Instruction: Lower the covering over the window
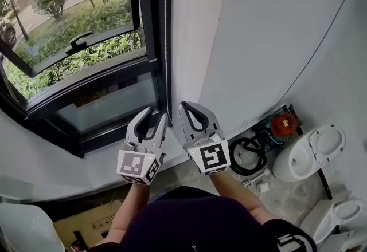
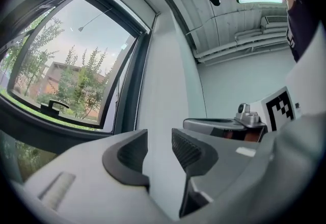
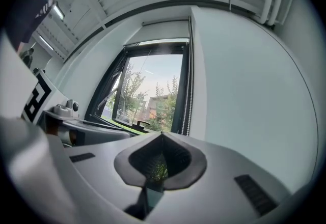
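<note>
Left grey two-jaw gripper [image 1: 156, 114] is hanging with its jaws apart and empty, while I am holding the right grey gripper [image 1: 184, 105] pinched together on nothing. Both are hovering just beside the black-framed window [image 1: 150, 44] and its white beaded cord [image 1: 166, 27]. The white window covering [image 3: 164, 32] is sitting rolled up at the top.

This is an unfinished room, either storage or mid-fit-out (I cannot tell which). A white toilet [image 1: 309, 156] and a second toilet [image 1: 339, 215] stand loose on the bare grey floor [image 1: 287, 193] against the wall, near a coiled black hose [image 1: 248, 156]. A cardboard box [image 1: 92, 223] lies below the dark-framed window [image 1: 150, 27]. Exposed pipes [image 2: 239, 43] run under the ceiling.
</note>
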`<state>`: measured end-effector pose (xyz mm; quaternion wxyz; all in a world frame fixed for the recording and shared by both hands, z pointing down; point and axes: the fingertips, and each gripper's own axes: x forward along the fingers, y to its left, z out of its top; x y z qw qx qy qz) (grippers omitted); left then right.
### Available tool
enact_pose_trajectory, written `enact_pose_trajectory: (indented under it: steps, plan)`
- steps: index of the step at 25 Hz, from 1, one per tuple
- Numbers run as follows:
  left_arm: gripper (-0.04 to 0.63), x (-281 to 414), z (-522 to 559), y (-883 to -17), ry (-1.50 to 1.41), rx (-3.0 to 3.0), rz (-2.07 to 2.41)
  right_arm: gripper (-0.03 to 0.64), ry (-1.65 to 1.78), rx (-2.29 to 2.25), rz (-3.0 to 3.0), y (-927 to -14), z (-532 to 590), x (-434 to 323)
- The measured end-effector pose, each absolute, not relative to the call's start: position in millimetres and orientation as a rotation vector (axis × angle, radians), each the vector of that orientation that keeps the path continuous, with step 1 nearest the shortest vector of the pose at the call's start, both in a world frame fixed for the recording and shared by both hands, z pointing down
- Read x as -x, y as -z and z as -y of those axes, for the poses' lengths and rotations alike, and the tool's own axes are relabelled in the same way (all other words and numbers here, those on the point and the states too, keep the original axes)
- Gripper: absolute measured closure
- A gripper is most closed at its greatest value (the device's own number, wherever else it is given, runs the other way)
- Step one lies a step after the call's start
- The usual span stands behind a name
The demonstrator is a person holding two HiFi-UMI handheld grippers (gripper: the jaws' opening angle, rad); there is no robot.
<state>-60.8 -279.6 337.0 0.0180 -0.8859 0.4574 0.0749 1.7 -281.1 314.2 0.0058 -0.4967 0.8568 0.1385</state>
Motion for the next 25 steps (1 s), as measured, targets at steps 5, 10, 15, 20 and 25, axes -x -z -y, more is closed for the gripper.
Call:
enact_pose_trajectory:
  steps: [5, 10, 15, 20, 25]
  plan:
    - [0.449, 56, 316, -327, -0.23, 2.734, -1.391, 0.604, -0.482, 1.55, -2.684, -305, 302, 5]
    - [0.449, 52, 349, -323, -0.188, 2.701, -1.371, 0.604, -0.495, 1.591, -2.665, -300, 318, 9]
    - [0.449, 55, 383, -328, -0.149, 2.692, -1.4, 0.604, -0.552, 1.698, -2.607, -298, 322, 9]
    - [0.449, 50, 415, -338, -0.095, 2.705, -1.407, 0.604, -0.496, 1.743, -2.552, -297, 326, 6]
    - [0.449, 40, 442, -346, -0.04, 2.712, -1.413, 0.604, -0.487, 1.748, -2.557, -298, 326, 6]
